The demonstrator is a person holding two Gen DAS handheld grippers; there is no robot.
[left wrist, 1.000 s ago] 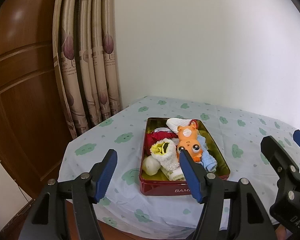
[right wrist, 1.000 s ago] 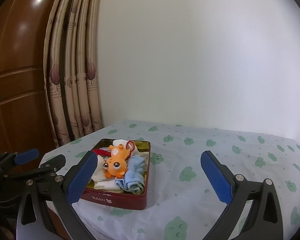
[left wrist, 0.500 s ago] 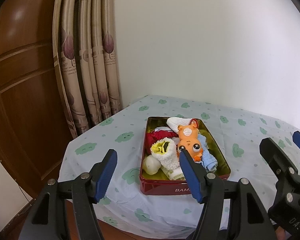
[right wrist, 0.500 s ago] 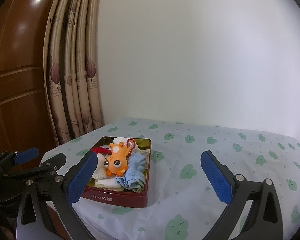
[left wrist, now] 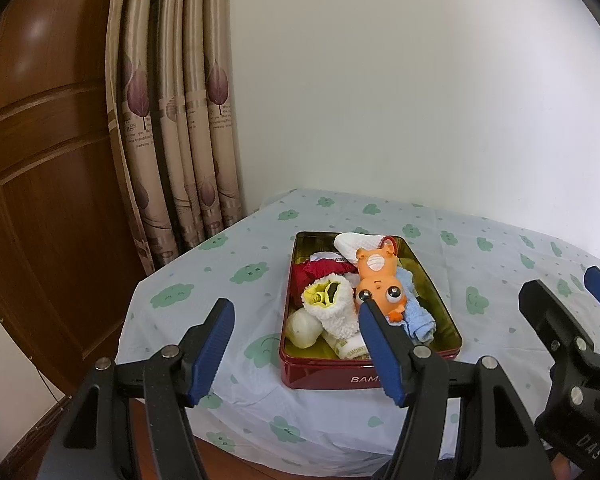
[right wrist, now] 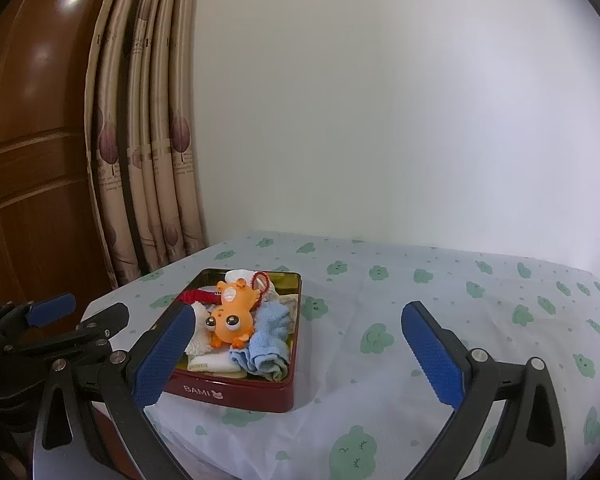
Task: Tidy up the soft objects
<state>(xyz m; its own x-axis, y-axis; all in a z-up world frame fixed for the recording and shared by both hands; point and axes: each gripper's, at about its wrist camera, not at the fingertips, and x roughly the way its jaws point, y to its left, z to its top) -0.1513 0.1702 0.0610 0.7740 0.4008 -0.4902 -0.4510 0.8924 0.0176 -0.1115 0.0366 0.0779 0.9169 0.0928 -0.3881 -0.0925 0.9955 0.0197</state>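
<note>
A red tin stands near the table's front left corner. It holds an orange big-eyed toy, a blue cloth, a fluffy white sock with a yellow inside, a red cloth, a white cloth and a pale ball. My left gripper is open and empty, in front of the tin. My right gripper is open and empty, to the tin's right and short of it.
The table carries a white cloth with green cloud prints. Patterned curtains and a brown wooden door stand to the left. A white wall is behind. The table's front edge drops off below the tin.
Both views have shifted slightly: the tin sits a little nearer and higher in the right wrist view. Both grippers stay open and nothing in the tin has moved.
</note>
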